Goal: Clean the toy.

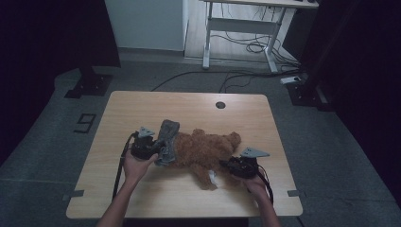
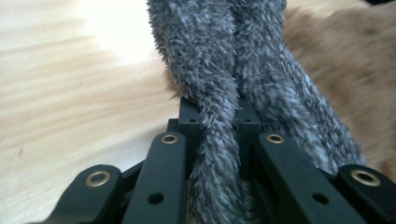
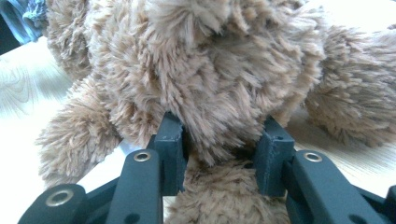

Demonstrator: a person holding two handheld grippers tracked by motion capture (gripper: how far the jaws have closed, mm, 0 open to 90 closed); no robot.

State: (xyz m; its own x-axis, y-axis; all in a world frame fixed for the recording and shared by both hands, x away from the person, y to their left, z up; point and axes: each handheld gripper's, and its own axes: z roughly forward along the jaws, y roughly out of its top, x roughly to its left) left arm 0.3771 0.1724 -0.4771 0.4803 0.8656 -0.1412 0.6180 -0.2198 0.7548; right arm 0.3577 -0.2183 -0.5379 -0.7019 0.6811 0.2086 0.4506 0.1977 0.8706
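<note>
A brown plush teddy bear (image 1: 203, 149) lies on its side in the middle of the wooden table (image 1: 142, 104). A grey fuzzy garment (image 1: 166, 135) covers its left end. My left gripper (image 1: 158, 150) is shut on a fold of that grey garment (image 2: 219, 56), which runs up between the jaws of the left gripper (image 2: 217, 112), with the bear's brown fur (image 2: 345, 65) to the right. My right gripper (image 1: 226, 165) is at the bear's near right side. In the right gripper view, the right gripper (image 3: 222, 135) is shut on a lump of the bear's plush (image 3: 210, 60).
A small white tag (image 1: 213, 176) hangs from the bear near the front. A round cable hole (image 1: 220, 104) sits at the table's back edge. Beyond the table are a white desk frame (image 1: 207, 42) and cables (image 1: 246, 47) on the floor.
</note>
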